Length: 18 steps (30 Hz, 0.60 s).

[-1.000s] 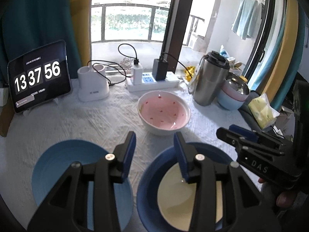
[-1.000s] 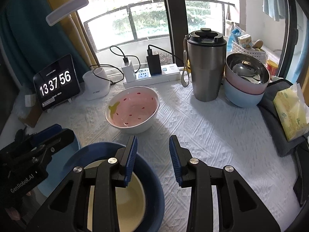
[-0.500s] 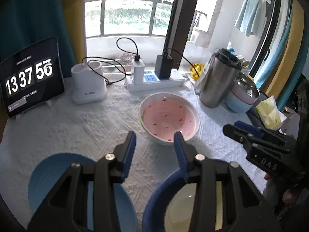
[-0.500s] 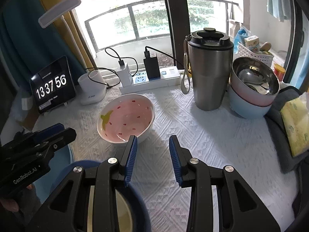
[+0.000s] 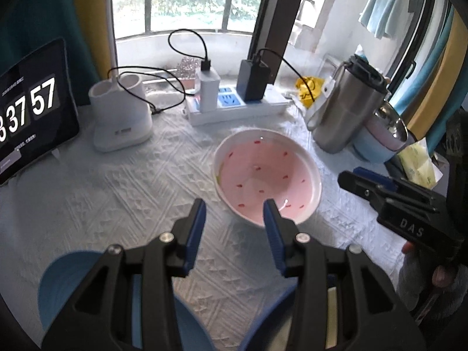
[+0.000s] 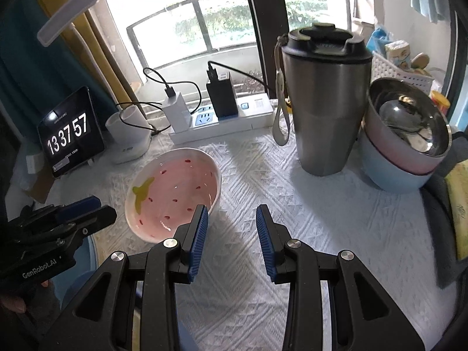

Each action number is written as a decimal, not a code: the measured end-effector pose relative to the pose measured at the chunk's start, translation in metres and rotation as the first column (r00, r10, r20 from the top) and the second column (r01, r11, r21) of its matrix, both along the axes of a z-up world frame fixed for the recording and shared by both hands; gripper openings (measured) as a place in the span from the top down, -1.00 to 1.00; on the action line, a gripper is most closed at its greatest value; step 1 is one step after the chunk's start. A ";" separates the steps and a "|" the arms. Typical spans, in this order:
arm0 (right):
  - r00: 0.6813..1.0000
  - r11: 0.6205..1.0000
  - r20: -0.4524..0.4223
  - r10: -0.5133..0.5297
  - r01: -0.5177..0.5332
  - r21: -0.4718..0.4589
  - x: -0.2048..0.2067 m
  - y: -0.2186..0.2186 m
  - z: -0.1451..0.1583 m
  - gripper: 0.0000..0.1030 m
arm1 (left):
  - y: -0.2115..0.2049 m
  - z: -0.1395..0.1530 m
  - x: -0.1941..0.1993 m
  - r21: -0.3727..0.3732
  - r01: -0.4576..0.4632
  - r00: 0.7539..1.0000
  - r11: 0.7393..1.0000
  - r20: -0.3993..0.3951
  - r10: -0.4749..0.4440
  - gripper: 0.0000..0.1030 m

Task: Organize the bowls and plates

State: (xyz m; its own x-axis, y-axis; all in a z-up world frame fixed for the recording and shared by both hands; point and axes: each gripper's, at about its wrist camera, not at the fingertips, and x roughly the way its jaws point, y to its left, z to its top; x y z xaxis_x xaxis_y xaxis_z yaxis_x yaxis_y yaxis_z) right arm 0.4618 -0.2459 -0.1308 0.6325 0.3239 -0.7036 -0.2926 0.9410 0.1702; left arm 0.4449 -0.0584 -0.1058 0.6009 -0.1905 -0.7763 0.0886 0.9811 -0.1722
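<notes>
A pink bowl with red specks (image 5: 267, 175) sits on the white textured cloth; it also shows in the right wrist view (image 6: 172, 193). My left gripper (image 5: 234, 213) is open and empty, hovering just before the bowl's near rim. My right gripper (image 6: 232, 218) is open and empty, its left finger over the bowl's right rim. A light blue plate (image 5: 67, 289) lies at lower left. A dark blue plate holding a cream dish (image 5: 332, 316) lies under my left gripper, mostly hidden.
A steel tumbler (image 6: 323, 99) and stacked pastel bowls with a steel one on top (image 6: 406, 146) stand at the right. A power strip with chargers (image 6: 222, 117), a white holder (image 5: 120, 120) and a clock tablet (image 6: 70, 134) line the back edge.
Both grippers have moved forward toward the pink bowl, which now sits closer. The blue plates have slid toward the bottom of both views. The jaws stayed open.
</notes>
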 end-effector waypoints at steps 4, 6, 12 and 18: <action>1.000 1.000 -0.026 0.013 -0.013 0.008 0.010 0.001 -0.007 0.29 | 0.005 -0.006 0.014 0.018 0.002 1.000 1.000 -0.029 -0.001 0.18; 0.999 1.000 -0.038 0.020 -0.019 0.014 0.014 0.002 -0.010 0.29 | 0.007 -0.011 0.020 0.028 0.002 0.999 1.000 -0.046 -0.001 0.18; 0.994 0.997 -0.081 0.076 -0.073 0.035 0.027 0.008 -0.016 0.29 | 0.005 -0.023 0.030 0.056 0.035 0.997 0.998 -0.072 -0.031 0.18; 0.980 0.991 -0.144 0.135 -0.135 0.009 0.039 0.023 -0.025 0.29 | 0.001 -0.028 0.040 0.098 0.061 0.995 0.993 -0.078 -0.054 0.18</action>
State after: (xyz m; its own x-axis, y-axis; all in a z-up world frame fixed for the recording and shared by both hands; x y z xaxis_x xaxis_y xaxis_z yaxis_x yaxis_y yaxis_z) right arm 0.5007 -0.2231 -0.1560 0.4751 0.3986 -0.7845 -0.3890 0.8948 0.2190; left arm 0.4852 -0.0578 -0.1333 0.5303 -0.1420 -0.8358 0.1358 0.9874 -0.0815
